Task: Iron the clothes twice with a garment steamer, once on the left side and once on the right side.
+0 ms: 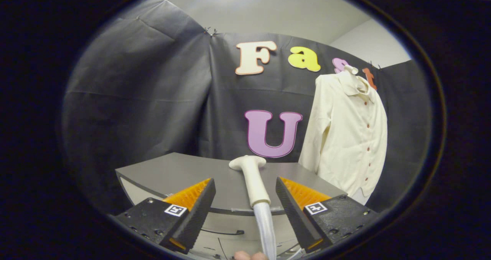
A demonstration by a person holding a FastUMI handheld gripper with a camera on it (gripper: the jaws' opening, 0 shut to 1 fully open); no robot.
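A cream steamer head with its handle (252,178) lies on the grey table (180,171), its ribbed hose (267,229) running down over the front edge. My gripper (245,196) is open, and the handle sits between and just ahead of the fingers, touching neither. A cream button-up shirt (347,133) hangs on a hanger against the black cloth wall, beyond the table's right end and well past my right finger.
The table has a rounded front edge with a drawer handle (226,232) below it. A fingertip (251,256) of a person shows under the hose. Black cloth closes the booth behind and to the left.
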